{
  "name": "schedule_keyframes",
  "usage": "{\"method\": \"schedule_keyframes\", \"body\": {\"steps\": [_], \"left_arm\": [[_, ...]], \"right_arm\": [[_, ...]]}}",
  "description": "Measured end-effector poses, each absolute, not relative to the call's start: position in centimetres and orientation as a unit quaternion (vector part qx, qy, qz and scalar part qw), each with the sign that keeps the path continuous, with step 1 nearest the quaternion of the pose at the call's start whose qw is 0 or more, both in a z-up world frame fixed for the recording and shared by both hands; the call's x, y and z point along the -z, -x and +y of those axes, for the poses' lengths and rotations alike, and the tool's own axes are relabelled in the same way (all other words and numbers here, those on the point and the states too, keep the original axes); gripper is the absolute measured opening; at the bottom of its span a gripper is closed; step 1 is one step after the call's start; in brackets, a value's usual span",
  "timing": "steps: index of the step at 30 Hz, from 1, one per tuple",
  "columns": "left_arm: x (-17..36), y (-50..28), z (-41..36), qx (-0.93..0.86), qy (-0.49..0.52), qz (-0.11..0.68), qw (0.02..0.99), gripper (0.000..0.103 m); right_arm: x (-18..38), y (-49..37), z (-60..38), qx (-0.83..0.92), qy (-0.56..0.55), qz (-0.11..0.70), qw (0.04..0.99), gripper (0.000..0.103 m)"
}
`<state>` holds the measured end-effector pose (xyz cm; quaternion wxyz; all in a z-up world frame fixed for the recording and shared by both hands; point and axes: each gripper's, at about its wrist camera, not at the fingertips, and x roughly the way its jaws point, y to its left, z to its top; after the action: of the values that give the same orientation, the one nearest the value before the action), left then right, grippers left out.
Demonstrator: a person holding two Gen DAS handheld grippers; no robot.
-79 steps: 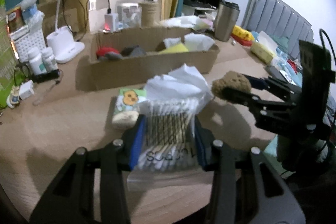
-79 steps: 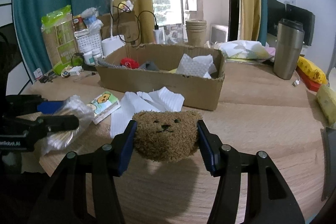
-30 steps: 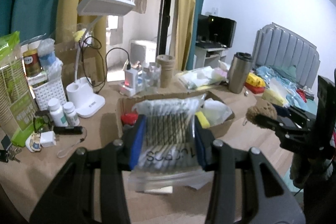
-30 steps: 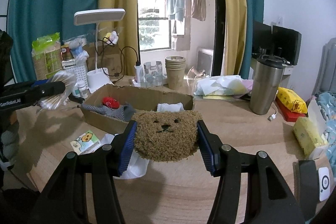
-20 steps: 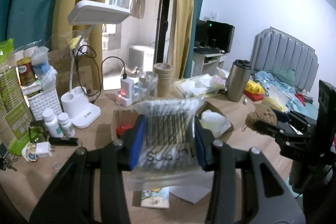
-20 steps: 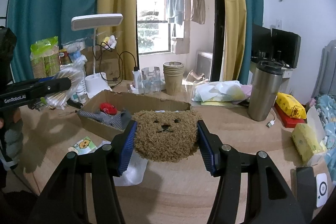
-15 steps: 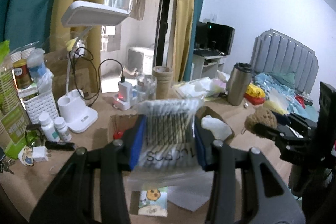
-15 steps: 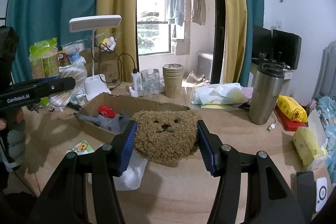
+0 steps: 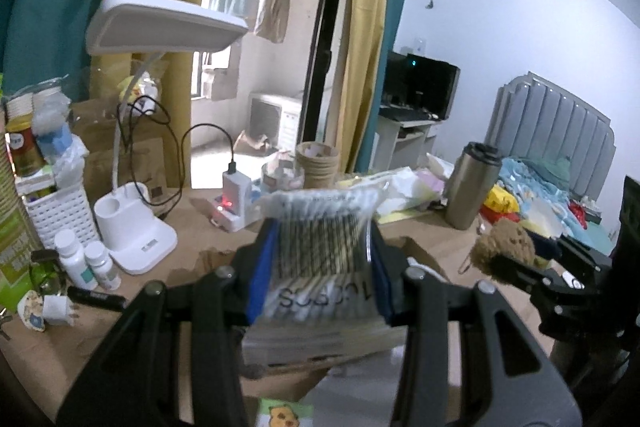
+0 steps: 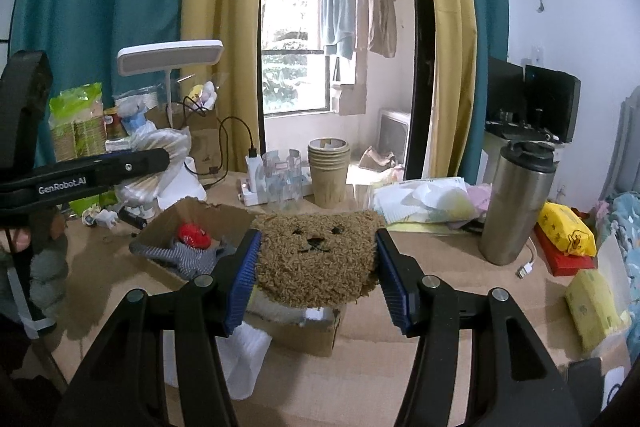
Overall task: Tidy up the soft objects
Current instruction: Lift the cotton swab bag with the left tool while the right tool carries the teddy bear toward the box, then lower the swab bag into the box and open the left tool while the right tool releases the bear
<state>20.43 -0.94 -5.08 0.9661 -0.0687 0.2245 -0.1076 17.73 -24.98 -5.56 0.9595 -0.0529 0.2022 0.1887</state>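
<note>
Left gripper (image 9: 322, 269): my fingers are clamped on the bag of cotton swabs (image 9: 320, 259), blue pads pressed to its two sides; the bag is in the air over the table (image 9: 192, 223).
Right gripper (image 10: 316, 275): my fingers are clamped on the plush bear face (image 10: 318, 259), held upright, face toward my camera, above the cardboard box (image 10: 192, 213).
Box contents: a red soft thing (image 10: 194, 235) and a grey striped cloth (image 10: 188, 259) lie at the left end; the rest is hidden behind the bear.
Loose items: white tissue (image 10: 244, 355) lies on the table just in front of the box.
Step in hand, as I judge it: carrying both loads to the box for dropping.
Doing it well: I should bring each load inside the rim before parting my fingers and let the bear go low, since it is light and could tumble out.
Risk: the slick bag may slip; I should keep it level.
</note>
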Motion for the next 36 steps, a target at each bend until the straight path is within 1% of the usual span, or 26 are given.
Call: {"method": "schedule_keyframes", "body": {"steps": [8, 17, 22, 27, 36], "left_arm": [[5.3, -22.8, -1.3, 0.106, 0.075, 0.229, 0.965, 0.043], [6.7, -25.4, -1.5, 0.089, 0.079, 0.243, 0.963, 0.044], [8.1, -26.9, -2.1, 0.095, 0.071, 0.270, 0.956, 0.044], [9.7, -27.7, -3.4, 0.081, 0.041, 0.298, 0.950, 0.044], [12.2, -28.9, -4.0, 0.078, 0.029, 0.343, 0.936, 0.044]], "right_arm": [[5.3, -19.5, -24.5, -0.191, 0.044, 0.207, 0.958, 0.059], [6.3, -22.4, -23.2, -0.204, 0.045, 0.244, 0.947, 0.059], [7.2, -23.9, -22.5, -0.208, 0.042, 0.261, 0.942, 0.059], [7.9, -25.7, -22.2, -0.202, 0.033, 0.284, 0.937, 0.059], [10.0, -27.5, -20.9, -0.202, 0.035, 0.321, 0.925, 0.059]]}}
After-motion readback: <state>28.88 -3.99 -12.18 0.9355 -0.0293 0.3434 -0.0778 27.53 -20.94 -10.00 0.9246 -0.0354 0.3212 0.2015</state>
